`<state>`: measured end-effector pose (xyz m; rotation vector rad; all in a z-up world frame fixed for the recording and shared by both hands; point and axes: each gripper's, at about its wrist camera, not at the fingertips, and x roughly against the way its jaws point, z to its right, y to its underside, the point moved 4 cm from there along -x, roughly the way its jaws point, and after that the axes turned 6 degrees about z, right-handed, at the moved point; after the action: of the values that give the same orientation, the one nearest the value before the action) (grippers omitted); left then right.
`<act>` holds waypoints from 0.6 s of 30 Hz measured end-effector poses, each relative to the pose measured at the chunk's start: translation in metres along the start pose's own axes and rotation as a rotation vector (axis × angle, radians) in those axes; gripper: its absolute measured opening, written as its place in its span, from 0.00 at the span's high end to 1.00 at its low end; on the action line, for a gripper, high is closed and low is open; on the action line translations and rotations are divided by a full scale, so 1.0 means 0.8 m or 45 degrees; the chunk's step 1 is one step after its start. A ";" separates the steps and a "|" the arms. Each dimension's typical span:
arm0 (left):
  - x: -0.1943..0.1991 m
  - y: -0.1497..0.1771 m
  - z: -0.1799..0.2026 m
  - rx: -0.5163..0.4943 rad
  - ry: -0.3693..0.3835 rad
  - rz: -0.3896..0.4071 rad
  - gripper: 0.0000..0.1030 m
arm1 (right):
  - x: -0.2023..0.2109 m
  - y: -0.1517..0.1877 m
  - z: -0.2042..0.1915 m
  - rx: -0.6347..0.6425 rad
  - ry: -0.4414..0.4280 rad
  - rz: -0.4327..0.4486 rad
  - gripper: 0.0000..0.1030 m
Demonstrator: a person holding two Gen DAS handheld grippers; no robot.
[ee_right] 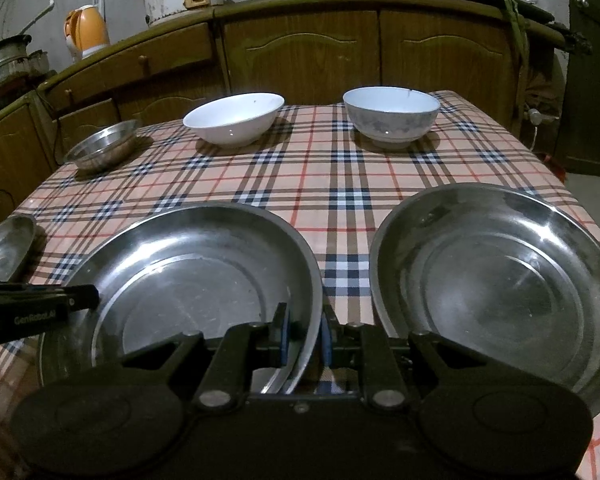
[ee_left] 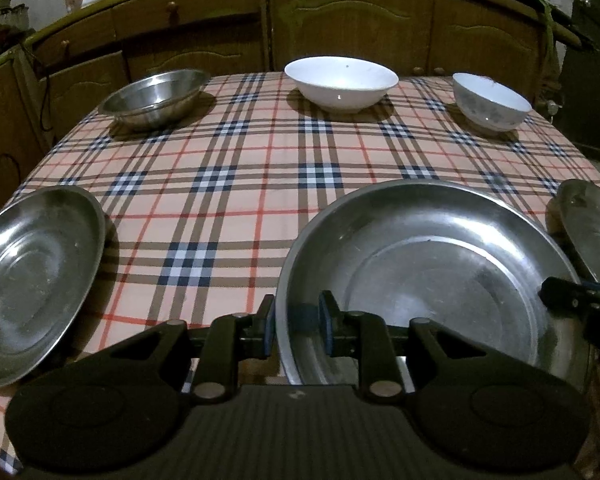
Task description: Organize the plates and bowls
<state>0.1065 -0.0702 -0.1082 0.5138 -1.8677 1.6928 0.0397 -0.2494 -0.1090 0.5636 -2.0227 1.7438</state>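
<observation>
Steel plate (ee_right: 204, 280), both claws clamped on its rims; "GenRobot.AI" read on left gripper (ee_right: 40, 314), lower left; plaid tablecloth (ee_right: 340, 168), wooden cabinets (ee_right: 300, 52) behind.

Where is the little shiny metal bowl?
The small steel bowl sits at the table's far left corner in both views, left of the wide white bowl, in front of the wooden cabinets.

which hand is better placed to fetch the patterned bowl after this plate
Right, probably: the patterned bowl sits nearly straight ahead of the right gripper, but far off to the right of the left gripper.
</observation>
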 end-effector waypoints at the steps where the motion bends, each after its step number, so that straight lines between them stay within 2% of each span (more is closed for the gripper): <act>1: 0.000 0.000 0.000 0.000 -0.001 0.003 0.77 | 0.000 0.000 0.000 -0.001 0.000 0.000 0.79; 16: 0.005 -0.001 -0.004 0.009 -0.003 0.016 0.75 | 0.001 -0.003 -0.002 -0.002 0.002 0.002 0.78; 18: 0.007 -0.003 -0.004 0.014 -0.007 0.024 0.73 | 0.006 -0.005 -0.002 0.001 0.009 0.015 0.72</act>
<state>0.1041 -0.0667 -0.1022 0.5069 -1.8739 1.7162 0.0377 -0.2487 -0.1031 0.5466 -2.0243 1.7513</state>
